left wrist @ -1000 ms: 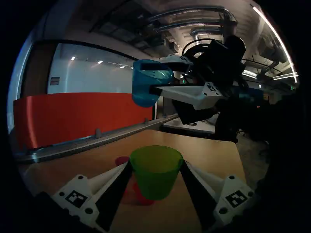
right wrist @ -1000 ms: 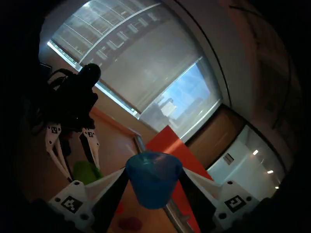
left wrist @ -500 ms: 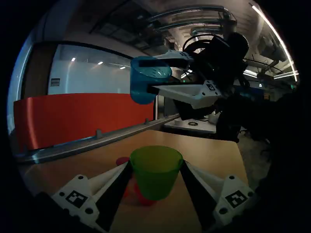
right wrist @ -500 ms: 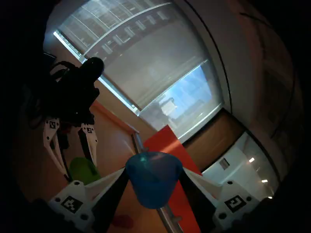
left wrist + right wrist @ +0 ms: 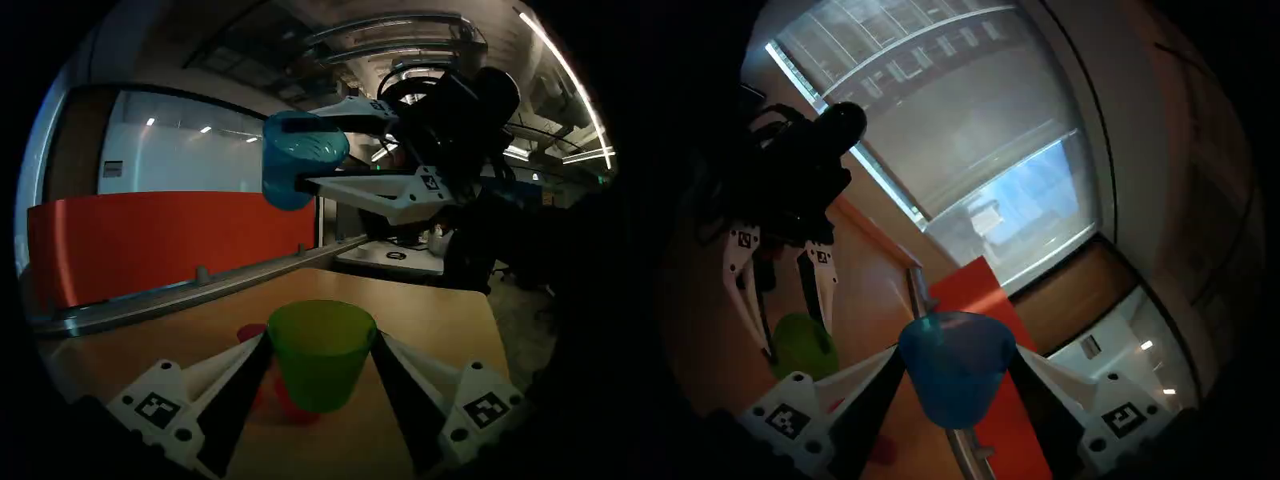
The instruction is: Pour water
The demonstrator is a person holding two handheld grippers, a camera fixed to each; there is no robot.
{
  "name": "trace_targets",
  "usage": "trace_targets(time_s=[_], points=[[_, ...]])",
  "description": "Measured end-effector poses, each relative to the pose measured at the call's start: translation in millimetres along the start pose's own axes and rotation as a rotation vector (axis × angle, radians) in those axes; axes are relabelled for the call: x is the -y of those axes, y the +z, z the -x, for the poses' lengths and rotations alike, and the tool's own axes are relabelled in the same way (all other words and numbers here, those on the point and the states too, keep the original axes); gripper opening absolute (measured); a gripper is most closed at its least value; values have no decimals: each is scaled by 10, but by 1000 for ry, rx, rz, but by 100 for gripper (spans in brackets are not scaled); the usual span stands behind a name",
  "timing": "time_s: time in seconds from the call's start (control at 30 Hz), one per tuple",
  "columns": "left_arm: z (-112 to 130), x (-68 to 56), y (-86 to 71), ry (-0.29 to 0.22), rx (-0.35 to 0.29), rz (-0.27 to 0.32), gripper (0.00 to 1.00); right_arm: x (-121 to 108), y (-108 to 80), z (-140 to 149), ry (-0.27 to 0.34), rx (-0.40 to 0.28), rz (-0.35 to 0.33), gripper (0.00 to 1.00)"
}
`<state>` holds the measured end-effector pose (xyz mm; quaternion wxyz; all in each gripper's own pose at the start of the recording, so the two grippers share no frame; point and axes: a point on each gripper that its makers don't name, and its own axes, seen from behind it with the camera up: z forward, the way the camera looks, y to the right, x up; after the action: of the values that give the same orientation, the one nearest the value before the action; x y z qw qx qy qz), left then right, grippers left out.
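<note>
A green cup [image 5: 322, 352] sits upright between the fingers of my left gripper [image 5: 320, 364], which is shut on it just above the wooden table [image 5: 432, 312]. A blue cup [image 5: 298, 168] hangs high over the table, tilted on its side, with my right gripper [image 5: 320, 172] shut on it. In the right gripper view the blue cup [image 5: 956, 366] stands between the two fingers of that right gripper [image 5: 957, 376], while the left gripper [image 5: 792, 328] with the green cup [image 5: 804, 344] shows farther off at the left. I see no water.
A red cup [image 5: 284, 396] stands on the table behind the green one, and a smaller pink object [image 5: 250, 330] lies farther back. An orange partition [image 5: 160, 232] and a metal rail [image 5: 200, 282] run along the table's far edge. A dark sleeve [image 5: 512, 240] is at the right.
The right gripper has carried the blue cup a little up and to the left and tipped it further. The left gripper and green cup have stayed put.
</note>
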<state>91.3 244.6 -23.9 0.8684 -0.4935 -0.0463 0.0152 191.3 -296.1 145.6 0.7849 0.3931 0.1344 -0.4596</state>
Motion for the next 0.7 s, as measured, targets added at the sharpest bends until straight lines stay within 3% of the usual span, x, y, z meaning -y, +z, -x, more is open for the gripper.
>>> trace_targets(time_s=[0.3, 0.7], points=[[-31, 0, -8, 0, -4, 2, 87, -5, 3, 23, -64, 17, 1, 91], [-65, -28, -19, 6, -5, 5, 87, -7, 40, 5, -106, 20, 8, 91]])
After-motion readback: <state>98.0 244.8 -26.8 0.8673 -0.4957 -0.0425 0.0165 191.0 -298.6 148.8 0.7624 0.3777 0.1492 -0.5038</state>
